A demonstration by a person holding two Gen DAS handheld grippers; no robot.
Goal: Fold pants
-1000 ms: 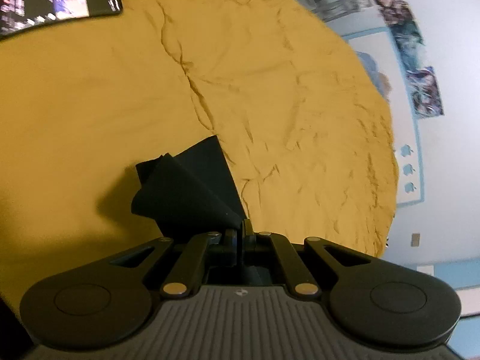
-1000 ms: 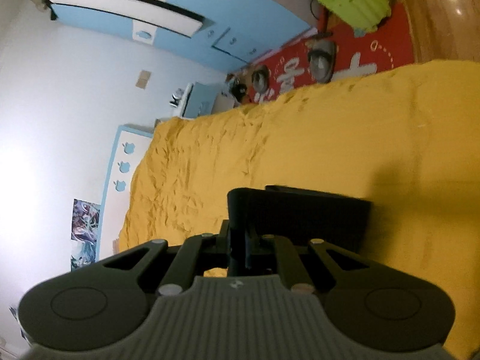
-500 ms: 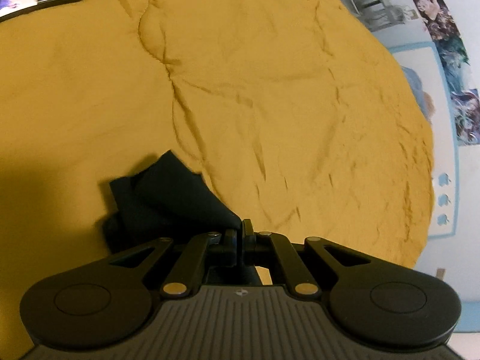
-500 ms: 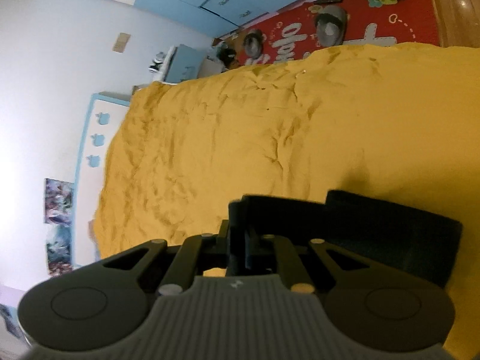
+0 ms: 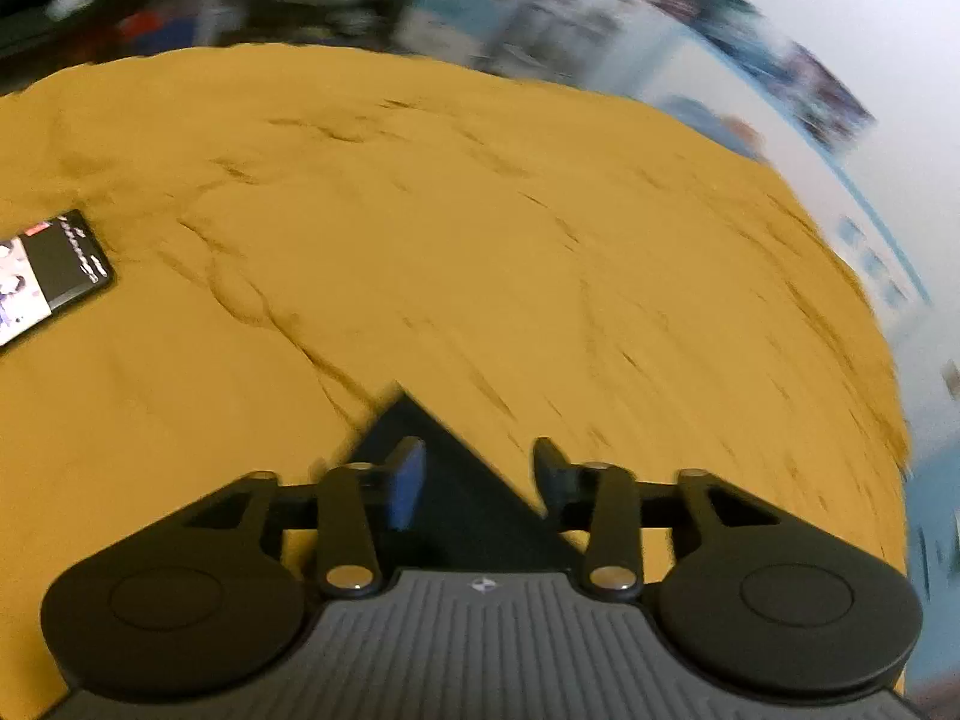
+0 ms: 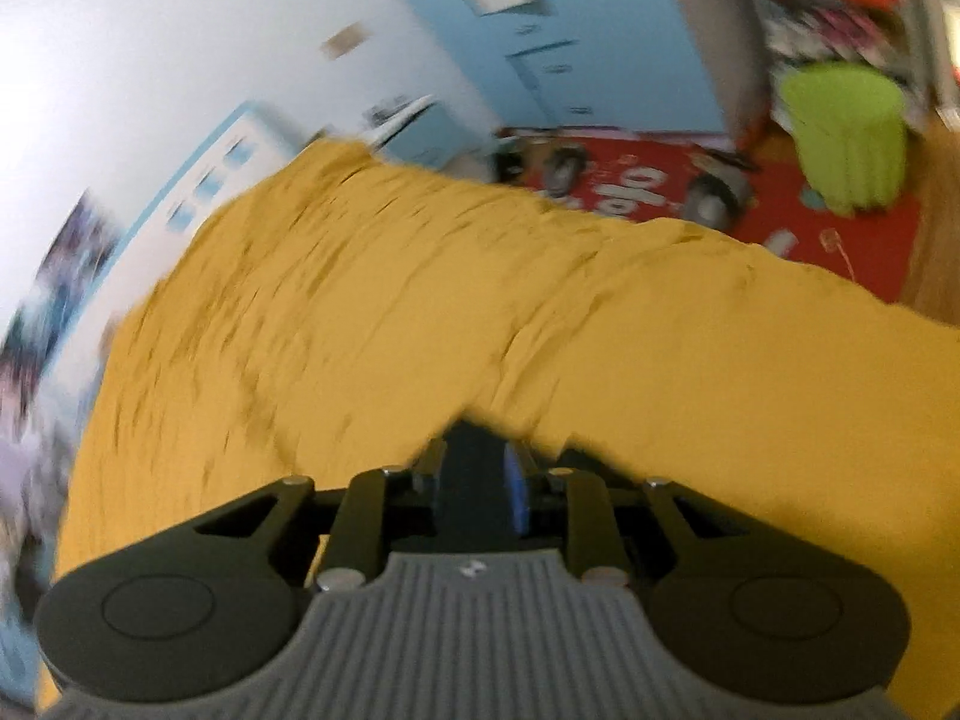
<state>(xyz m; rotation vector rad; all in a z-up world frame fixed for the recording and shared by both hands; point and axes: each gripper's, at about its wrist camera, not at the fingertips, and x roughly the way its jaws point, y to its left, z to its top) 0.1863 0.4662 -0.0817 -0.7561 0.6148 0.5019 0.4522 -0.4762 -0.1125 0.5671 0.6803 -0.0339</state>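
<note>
So both views are pretty smeared with motion blur, but here's what you can make out. The left gripper [image 5: 477, 474] has its jaws spread wide apart, they've just been opening, and nothing is pinched between them. The dark pants [image 5: 444, 480] lie flat on the yellow bedspread [image 5: 480, 252] right under that gap, a pointed corner of the fabric poking out ahead of the fingers, and the blue pad on the left finger [image 5: 407, 480] stands clear of the cloth rather than pressing on it. Over at the left edge of that view there's a phone [image 5: 48, 276] lying on the bedspread with its screen lit, well apart from the pants. In the right wrist view, the right gripper [image 6: 480, 480] has its jaws only a little apart, and they've also just been opening. There's a dark strip of the pants [image 6: 471, 468] sitting in the narrow gap between them, but honestly with the blur I can't tell if the pads still press on it or have let go. Past the bed on that side you can see a red rug [image 6: 774, 210] on the floor, a lime green stool [image 6: 846, 138] standing on it, and a blue cabinet [image 6: 606, 42] against the wall.
</note>
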